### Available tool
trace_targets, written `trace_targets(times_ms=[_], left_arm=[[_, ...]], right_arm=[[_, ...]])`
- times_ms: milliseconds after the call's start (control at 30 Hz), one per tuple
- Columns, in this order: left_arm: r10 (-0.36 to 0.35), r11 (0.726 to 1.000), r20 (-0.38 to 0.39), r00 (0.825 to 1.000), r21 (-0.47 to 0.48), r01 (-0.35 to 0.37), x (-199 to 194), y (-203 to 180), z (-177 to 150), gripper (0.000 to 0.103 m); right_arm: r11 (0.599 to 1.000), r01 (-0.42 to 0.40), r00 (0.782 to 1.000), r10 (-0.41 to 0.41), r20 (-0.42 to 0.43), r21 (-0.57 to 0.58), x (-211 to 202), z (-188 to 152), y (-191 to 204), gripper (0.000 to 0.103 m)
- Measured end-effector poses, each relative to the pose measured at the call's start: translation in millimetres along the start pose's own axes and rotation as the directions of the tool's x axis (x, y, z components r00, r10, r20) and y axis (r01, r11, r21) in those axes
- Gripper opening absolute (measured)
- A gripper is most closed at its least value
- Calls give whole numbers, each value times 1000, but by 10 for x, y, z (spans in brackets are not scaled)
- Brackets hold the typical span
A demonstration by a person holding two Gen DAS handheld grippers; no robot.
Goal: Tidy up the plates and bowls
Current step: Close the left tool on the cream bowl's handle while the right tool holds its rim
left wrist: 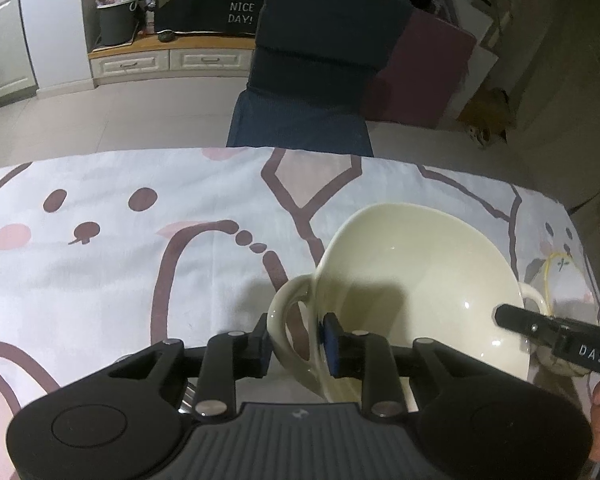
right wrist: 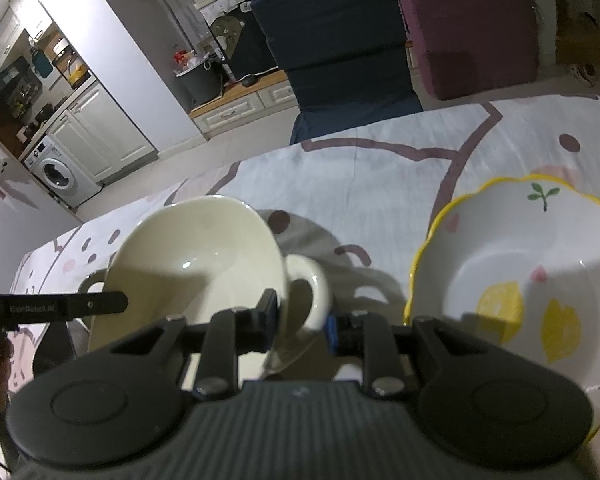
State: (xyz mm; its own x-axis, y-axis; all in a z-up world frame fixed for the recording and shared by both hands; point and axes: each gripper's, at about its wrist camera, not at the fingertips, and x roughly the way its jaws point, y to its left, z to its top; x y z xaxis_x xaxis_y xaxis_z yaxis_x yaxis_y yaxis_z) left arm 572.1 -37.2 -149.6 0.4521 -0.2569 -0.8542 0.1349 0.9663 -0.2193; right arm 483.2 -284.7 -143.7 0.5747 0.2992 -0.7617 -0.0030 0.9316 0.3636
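A cream bowl [left wrist: 416, 280] with a loop handle on each side is held above the patterned tablecloth [left wrist: 140, 240]. My left gripper [left wrist: 296, 340] is shut on the bowl's rim by its left handle. My right gripper [right wrist: 300, 324] is shut on the same cream bowl [right wrist: 196, 256], on the rim by its right handle. A white bowl with a wavy yellow rim and lemon print [right wrist: 520, 280] sits on the cloth just right of my right gripper. The right gripper's side also shows at the right edge of the left wrist view [left wrist: 556, 336].
A dark blue chair [left wrist: 316, 64] stands behind the table's far edge, a maroon block [left wrist: 424, 68] beside it. A low cabinet with a grey bin [left wrist: 116, 24] is at the back left. A washing machine [right wrist: 60, 172] stands far left.
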Motion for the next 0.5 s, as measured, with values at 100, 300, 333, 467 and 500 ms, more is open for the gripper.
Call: trace_targets(times_ms=[100,300,333,467,500], left_arm=[[4,1000,18,1000,-25,-3,-8,-3,-25,27],[4,999,16,1000,-39,-4,-19,-16,-30,26],[4,999,15,1000,-39,-4,-22,-24,-34,26],[4,999,16,1000,-46,-3,-24,-37,-46,26],[4,999,15,1000,-50,-3,-18,-37,-50,26]], right_arm=[[1000,11,1000,-11,10,-9,2,-17,27,29],[1000,27,1000,-26,17,-15,-15,-51,61,30],[1000,28,999,-28,17,-10,-18,-55,65,30],[999,34,999,-34,20,4,-34,-55,56,30],[999,36,999,-36,22,4,-38,-55,53,30]])
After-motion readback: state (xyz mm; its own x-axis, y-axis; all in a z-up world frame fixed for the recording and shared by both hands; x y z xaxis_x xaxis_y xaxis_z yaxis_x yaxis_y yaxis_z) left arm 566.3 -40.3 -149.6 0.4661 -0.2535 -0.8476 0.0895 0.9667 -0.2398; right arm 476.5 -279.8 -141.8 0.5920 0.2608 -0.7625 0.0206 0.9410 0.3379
